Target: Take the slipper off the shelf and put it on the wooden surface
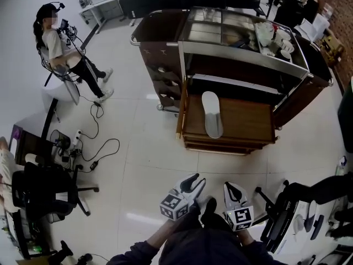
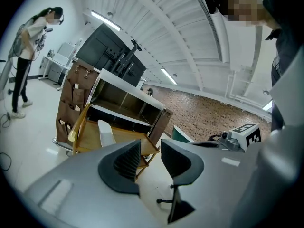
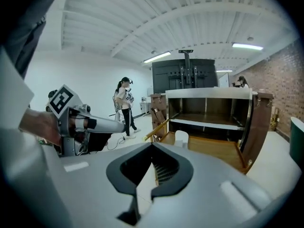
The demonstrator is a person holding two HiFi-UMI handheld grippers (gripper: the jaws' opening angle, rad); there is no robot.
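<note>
A white slipper lies lengthwise on the wooden pull-out surface of a brown service cart, below its shelf. It also shows in the left gripper view as the slipper and in the right gripper view as the slipper. Both grippers are held low near my body, well back from the cart. My left gripper is open with nothing between its jaws. My right gripper is shut and holds nothing.
The cart's top tray carries dishes. A person stands at the far left near a white table. An office chair and floor cables are on the left, and a black chair base is on the right.
</note>
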